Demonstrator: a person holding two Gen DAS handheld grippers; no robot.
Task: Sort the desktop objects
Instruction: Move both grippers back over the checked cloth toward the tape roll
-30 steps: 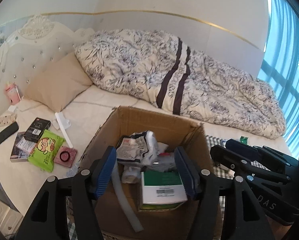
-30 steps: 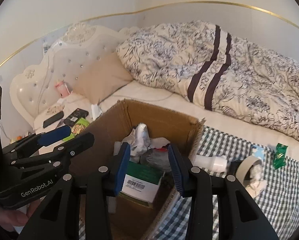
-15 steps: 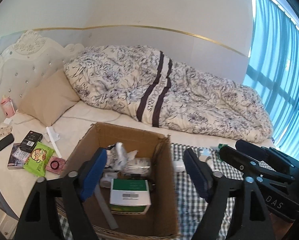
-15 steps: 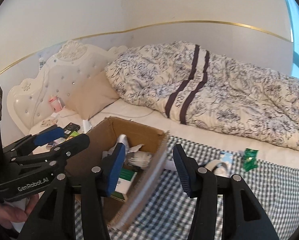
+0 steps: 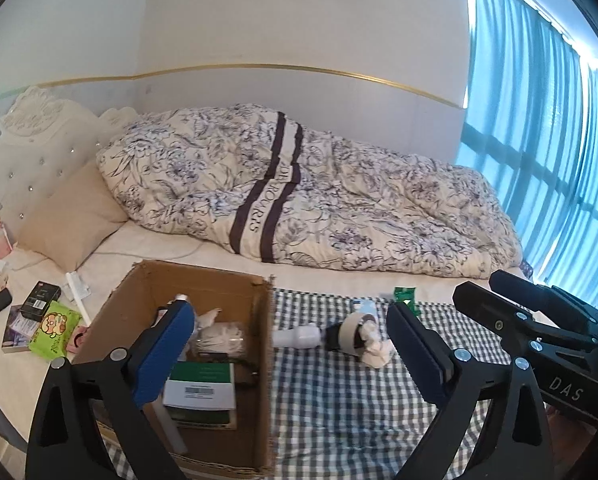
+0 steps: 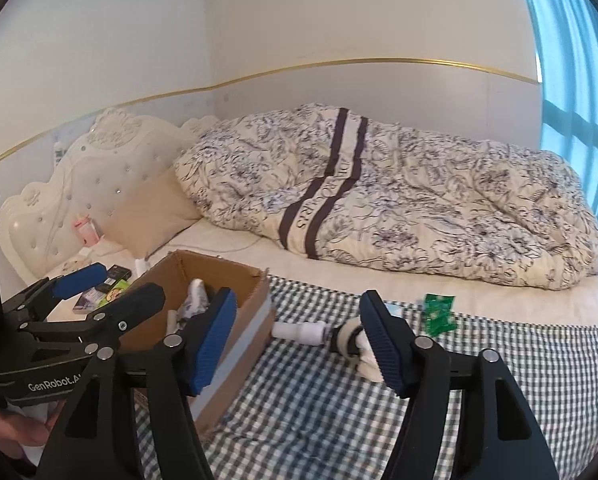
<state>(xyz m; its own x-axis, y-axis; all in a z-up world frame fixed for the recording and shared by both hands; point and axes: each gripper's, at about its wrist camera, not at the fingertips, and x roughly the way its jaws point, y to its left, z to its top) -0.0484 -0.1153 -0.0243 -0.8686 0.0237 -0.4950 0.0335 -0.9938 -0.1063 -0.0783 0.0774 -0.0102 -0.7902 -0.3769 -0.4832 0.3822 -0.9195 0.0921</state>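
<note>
We hold the left gripper [image 5: 291, 356] and right gripper [image 6: 299, 340] with jaws spread wide, gripping nothing, above the checked cloth [image 5: 339, 400]. The cardboard box [image 5: 265, 360] contains a green-and-white carton [image 5: 201, 388], a white tube [image 5: 171, 428] and crumpled wrappers [image 5: 219, 334]. Outside it, just beside its wall, lie a white bottle [image 5: 297, 336], a tape roll [image 5: 351, 336] and a green packet [image 6: 439, 312]

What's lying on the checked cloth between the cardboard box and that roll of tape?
A white bottle on its side, between the box and the tape; both views show it.
</note>
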